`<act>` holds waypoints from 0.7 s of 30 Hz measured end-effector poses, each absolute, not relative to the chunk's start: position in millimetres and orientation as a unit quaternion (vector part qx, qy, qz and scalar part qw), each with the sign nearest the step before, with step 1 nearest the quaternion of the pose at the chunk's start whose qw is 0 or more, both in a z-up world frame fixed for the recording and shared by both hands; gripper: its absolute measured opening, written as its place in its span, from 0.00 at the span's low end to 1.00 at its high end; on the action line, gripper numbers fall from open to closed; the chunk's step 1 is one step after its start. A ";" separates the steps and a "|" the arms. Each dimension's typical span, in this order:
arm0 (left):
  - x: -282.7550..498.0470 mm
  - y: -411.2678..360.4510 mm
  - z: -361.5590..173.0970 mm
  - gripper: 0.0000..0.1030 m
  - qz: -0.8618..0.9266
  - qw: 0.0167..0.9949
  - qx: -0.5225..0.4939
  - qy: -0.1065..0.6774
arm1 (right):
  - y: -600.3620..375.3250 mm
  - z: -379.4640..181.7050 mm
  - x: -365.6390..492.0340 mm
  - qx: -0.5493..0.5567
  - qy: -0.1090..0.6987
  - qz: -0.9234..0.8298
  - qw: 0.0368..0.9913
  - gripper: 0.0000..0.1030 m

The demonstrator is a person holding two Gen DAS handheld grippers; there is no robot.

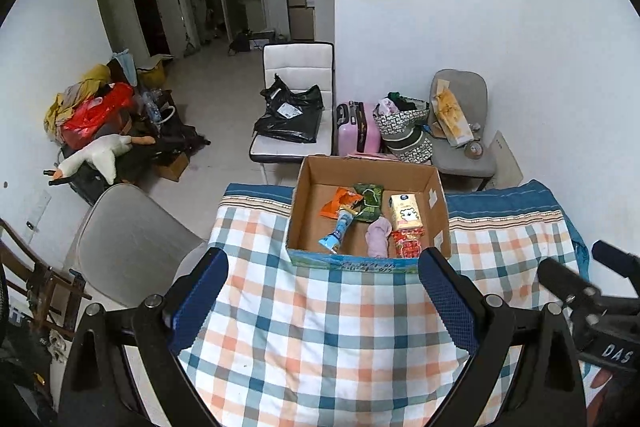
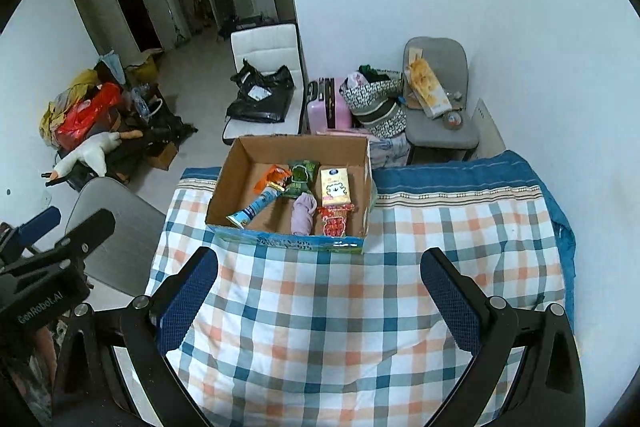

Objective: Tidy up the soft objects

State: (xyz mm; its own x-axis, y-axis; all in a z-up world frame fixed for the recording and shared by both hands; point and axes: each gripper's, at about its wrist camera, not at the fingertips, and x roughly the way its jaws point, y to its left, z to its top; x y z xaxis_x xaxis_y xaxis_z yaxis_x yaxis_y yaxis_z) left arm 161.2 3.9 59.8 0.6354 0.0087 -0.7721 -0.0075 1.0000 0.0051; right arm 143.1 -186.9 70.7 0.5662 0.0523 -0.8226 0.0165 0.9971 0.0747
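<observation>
Both blue-padded black grippers, left gripper (image 1: 322,291) and right gripper (image 2: 318,287), hang wide open and empty over the checked quilt (image 2: 320,327), brown cardboard box (image 2: 230,183) of soft stuff just beyond.

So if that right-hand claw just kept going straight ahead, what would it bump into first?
Probably the near wall of the open cardboard box on the checked cloth; the open right gripper holds nothing, though depth is uncertain.

Matt cardboard box (image 1: 434,195), checked cloth (image 1: 320,327)
</observation>
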 end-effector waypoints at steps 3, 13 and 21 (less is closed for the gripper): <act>155.1 3.7 62.3 0.95 0.006 0.905 0.002 0.426 | -186.9 78.4 137.2 0.037 0.460 0.010 0.887 1.00; 142.5 0.8 74.2 0.95 0.006 0.910 0.005 0.416 | -187.9 94.1 130.0 0.029 0.447 0.006 0.894 1.00; 142.4 0.7 75.1 0.95 0.004 0.910 0.005 0.414 | -189.4 101.4 129.4 0.029 0.443 0.006 0.896 1.00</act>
State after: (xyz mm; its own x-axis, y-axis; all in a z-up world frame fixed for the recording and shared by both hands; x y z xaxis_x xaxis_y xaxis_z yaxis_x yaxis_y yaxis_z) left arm 142.4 0.7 75.1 0.6573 0.0118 -0.7535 -0.0035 0.9999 0.0126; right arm 129.4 -189.4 101.4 0.6071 0.0371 -0.7938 0.0146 0.9982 0.0579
